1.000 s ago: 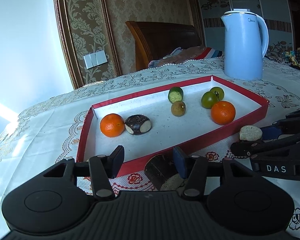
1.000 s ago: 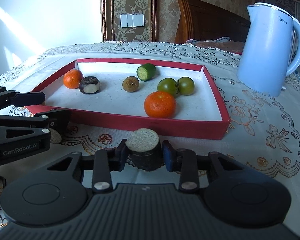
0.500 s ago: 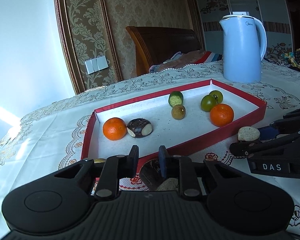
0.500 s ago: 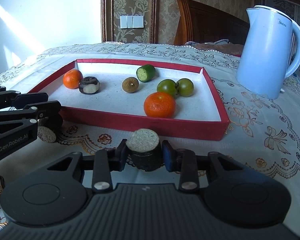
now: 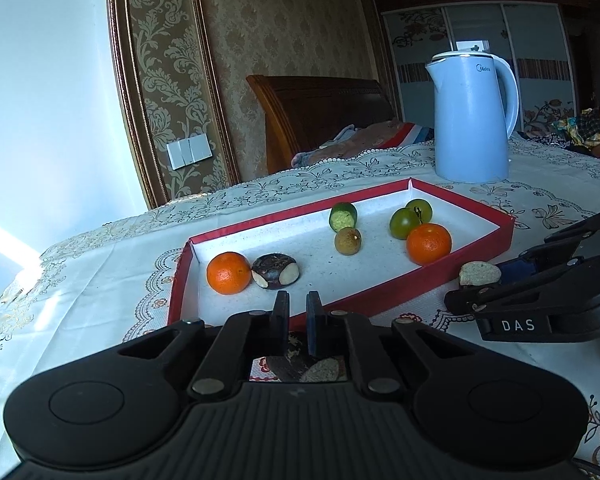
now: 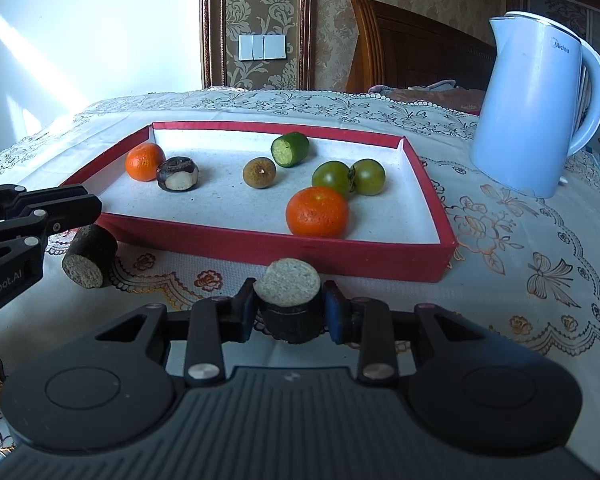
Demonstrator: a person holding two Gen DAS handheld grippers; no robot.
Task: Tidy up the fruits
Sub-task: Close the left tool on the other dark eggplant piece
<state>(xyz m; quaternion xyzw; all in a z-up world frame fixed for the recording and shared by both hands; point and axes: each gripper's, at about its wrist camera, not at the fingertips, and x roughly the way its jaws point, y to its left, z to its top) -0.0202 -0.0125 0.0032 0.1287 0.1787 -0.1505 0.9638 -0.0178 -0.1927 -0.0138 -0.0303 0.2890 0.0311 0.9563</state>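
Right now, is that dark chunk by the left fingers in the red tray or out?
Out: the dark chunk lies on the tablecloth before the red tray.

Both grippers are matte black: left gripper [image 5: 297, 312] reads "GenRobot.AI", right gripper [image 6: 288, 312] "DAS", with silver rivets and blue pads [image 6: 334, 316].

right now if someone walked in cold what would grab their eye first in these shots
The shallow red cardboard tray mid-table, holding two bright orange tangerines, two green tomatoes and other small fruits. Next, the tall pale blue electric kettle behind the tray's far right corner. Up close, the right gripper clamps a dark cut-ended fruit chunk, with a similar chunk lying in front of the tray.
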